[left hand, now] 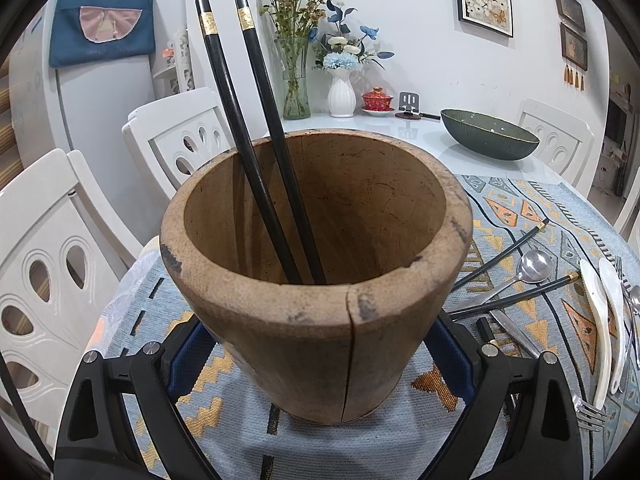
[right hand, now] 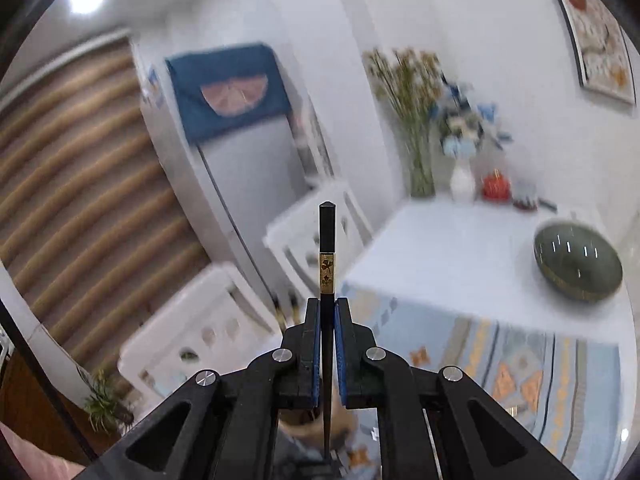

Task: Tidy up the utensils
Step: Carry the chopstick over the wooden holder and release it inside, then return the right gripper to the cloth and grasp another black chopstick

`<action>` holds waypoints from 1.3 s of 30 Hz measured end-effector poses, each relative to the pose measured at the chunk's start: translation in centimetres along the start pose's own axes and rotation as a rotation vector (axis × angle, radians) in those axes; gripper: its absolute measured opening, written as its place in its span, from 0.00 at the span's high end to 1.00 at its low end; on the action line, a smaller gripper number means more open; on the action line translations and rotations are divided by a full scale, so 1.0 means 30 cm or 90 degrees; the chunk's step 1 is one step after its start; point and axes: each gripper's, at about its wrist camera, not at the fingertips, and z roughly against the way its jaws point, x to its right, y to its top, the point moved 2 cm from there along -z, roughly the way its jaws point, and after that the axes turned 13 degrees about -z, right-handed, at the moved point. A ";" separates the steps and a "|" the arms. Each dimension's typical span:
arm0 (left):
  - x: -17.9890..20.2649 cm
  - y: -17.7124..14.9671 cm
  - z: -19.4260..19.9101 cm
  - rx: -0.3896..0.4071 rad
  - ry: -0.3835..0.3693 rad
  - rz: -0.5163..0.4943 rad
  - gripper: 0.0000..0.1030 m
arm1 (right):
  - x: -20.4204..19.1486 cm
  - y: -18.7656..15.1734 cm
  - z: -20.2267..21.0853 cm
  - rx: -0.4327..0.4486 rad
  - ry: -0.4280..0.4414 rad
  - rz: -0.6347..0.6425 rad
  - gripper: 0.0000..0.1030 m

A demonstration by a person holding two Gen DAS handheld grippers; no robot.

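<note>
Two black chopsticks with gold bands [left hand: 256,136] stand tilted inside the round brown wooden holder [left hand: 316,280], leaning against its far-left rim with their banded ends up. On the blue patterned woven cloth [left hand: 520,208] to the right of the holder lie two more black chopsticks [left hand: 516,294], crossing the handle of a steel spoon [left hand: 532,266]. Further right are two white pearly spoons [left hand: 600,320] side by side, and a steel fork [left hand: 590,414] at the near right edge. A dark green oval bowl [left hand: 490,138] sits on the bare white table [left hand: 380,128] beyond the cloth, well apart from the utensils.

The holder stands near the cloth's left edge, with white chairs [left hand: 52,256] just past it. The cloth around the near side of the holder's base is free.

The left tongs [left hand: 316,344] are partly open around the lower body of the holder, blue pads pressing its two sides, pointing downward.

The right tongs [right hand: 329,308] are clamped nearly shut on a fifth black gold-banded chopstick [right hand: 327,256], held upright with its banded end up, above the table. The room behind it is blurred.
</note>
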 end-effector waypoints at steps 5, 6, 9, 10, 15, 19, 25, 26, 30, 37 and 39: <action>0.003 -0.002 -0.001 0.000 -0.004 0.003 0.06 | -0.088 0.050 -0.030 0.042 0.024 0.048 0.94; 0.002 -0.002 -0.002 0.000 -0.005 0.004 0.06 | -0.096 0.048 -0.042 0.040 0.028 0.051 0.94; 0.002 -0.001 -0.003 0.000 -0.005 0.004 0.06 | -0.115 0.028 -0.095 0.026 0.045 0.052 0.94; 0.001 -0.001 -0.003 0.000 -0.005 0.004 0.06 | -0.115 0.019 -0.109 0.023 0.045 0.053 0.94; -0.003 0.001 -0.005 -0.001 -0.007 0.005 0.06 | -0.127 -0.013 -0.176 0.005 0.036 0.077 0.94; -0.004 0.000 -0.006 -0.001 -0.008 0.006 0.06 | -0.128 -0.041 -0.187 0.012 0.044 0.095 0.94; -0.004 0.000 -0.006 -0.001 -0.008 0.006 0.06 | -0.122 -0.085 -0.242 -0.027 0.043 0.109 0.94; -0.002 0.000 -0.005 -0.001 -0.009 0.006 0.06 | -0.118 -0.091 -0.250 -0.033 0.040 0.107 0.94; -0.002 0.001 -0.006 -0.002 -0.008 0.005 0.06 | -0.094 -0.088 -0.250 -0.033 0.030 0.089 0.81; 0.001 0.000 -0.005 -0.002 -0.007 0.005 0.06 | -0.058 -0.055 -0.212 -0.016 0.026 0.059 0.74; 0.004 0.000 -0.005 -0.002 -0.007 0.005 0.06 | -0.039 -0.056 -0.211 -0.020 0.018 0.045 0.74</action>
